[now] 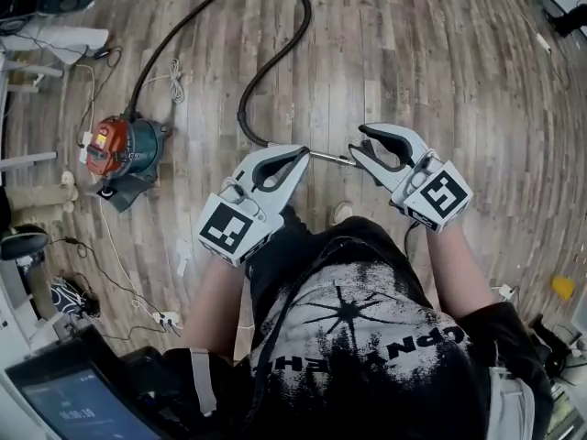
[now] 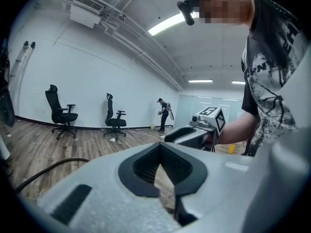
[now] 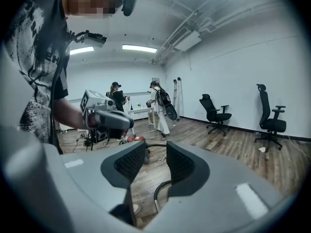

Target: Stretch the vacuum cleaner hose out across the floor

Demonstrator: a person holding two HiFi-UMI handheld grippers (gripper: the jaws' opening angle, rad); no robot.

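Note:
A red and teal vacuum cleaner [image 1: 124, 147] stands on the wood floor at the left. Its black hose [image 1: 275, 7] loops away from it, then curls back. The hose's metal tube end [image 1: 330, 157] lies on the floor below and between my two grippers. My left gripper [image 1: 304, 152] is shut with nothing in it, its tips [image 2: 160, 144] meeting. My right gripper [image 1: 356, 140] is open, with a clear gap between its pads [image 3: 182, 161]. Through that gap the hose end [image 3: 158, 193] shows on the floor, untouched. Both grippers point toward each other.
White cables [image 1: 174, 81] and a power strip [image 1: 165, 319] lie near the vacuum. A screen [image 1: 73, 406] sits at the lower left and a yellow object [image 1: 561, 287] at the right. Office chairs [image 2: 60, 110] [image 3: 269, 120] stand by the walls. People [image 3: 158, 106] stand at a table.

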